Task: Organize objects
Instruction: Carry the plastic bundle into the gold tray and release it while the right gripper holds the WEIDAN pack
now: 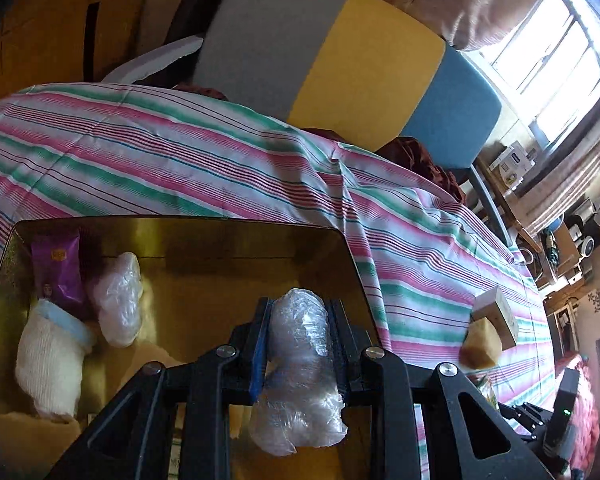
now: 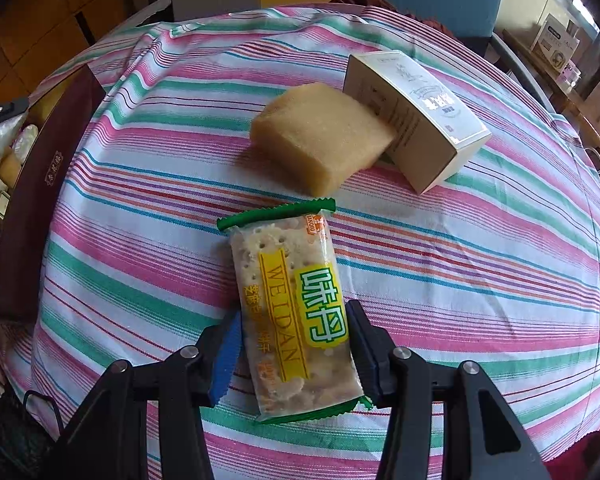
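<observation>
Because my left gripper (image 1: 300, 336) is pinching a plastic-wrapped bundle (image 1: 298, 364) between pressed-in jaws, I judge it is meant for the gold-lined box (image 1: 236, 240) directly under it. At ten o'clock from those jaws the box already holds a purple snack packet (image 1: 60, 272), another wrapped bundle (image 1: 118, 296) and a cream sock (image 1: 50, 360), crowded into one corner, so the near floor stays free.

My right gripper (image 2: 294, 344) clamps a Weidan cracker packet (image 2: 292, 316) by its long edges above the striped cloth (image 2: 480, 264). At twelve o'clock a yellow sponge (image 2: 324, 136) leans against a white carton (image 2: 412, 116), both not yet boxed.
</observation>
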{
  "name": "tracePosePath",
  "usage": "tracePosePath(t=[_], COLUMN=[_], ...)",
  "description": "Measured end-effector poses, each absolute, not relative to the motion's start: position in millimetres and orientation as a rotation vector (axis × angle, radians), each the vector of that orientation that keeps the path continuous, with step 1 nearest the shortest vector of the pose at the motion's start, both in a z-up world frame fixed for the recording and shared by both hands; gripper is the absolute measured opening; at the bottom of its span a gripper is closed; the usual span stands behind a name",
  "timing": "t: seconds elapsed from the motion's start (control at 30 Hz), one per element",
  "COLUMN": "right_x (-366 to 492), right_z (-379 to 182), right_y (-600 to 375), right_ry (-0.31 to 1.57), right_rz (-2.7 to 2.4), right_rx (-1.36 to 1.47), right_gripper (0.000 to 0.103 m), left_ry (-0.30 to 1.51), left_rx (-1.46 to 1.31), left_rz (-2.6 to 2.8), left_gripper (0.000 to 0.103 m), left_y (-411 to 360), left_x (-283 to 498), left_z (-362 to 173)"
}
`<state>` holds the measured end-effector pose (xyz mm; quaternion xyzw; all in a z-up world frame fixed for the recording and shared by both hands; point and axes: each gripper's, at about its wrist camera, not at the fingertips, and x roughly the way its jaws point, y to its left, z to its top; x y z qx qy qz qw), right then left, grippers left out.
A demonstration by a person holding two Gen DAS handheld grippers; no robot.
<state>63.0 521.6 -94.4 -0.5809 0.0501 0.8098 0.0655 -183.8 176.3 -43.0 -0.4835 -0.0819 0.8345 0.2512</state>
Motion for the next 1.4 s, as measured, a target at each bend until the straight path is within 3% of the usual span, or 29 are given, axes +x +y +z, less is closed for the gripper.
tracePosePath(t=[0.27,0.37,0.53,1.03,1.4], right_x=[64,62,63,63,58], right_z=[-94,-94,-93,-90,-86], right_y=[527,523,528,533,532], right_ry=[0.140,0.141,0.141,0.110,0.079], right_rz=[2.448,2.450,2.456,2.457,2.452], right_rx=[-1.749,-1.748,-1.745,-1.733,-1.723], right_gripper=[0.051,0.051,0.051,0.051,0.050], left_ry=[-0.293,-0.257,-0.205,0.114,0.157], left_rx=[-1.378,-1.403,-1.416,-1.130,-1.049], left_rz=[2.314,2.346,2.379,2.457,2.518], left_gripper=[0.030,0.038,0.038,0.044,0.044], left_y=[178,178,171,164,136], left_x=[-222,-230,-229,-118,-61], left_z=[-60,-67,-73,-28,-11])
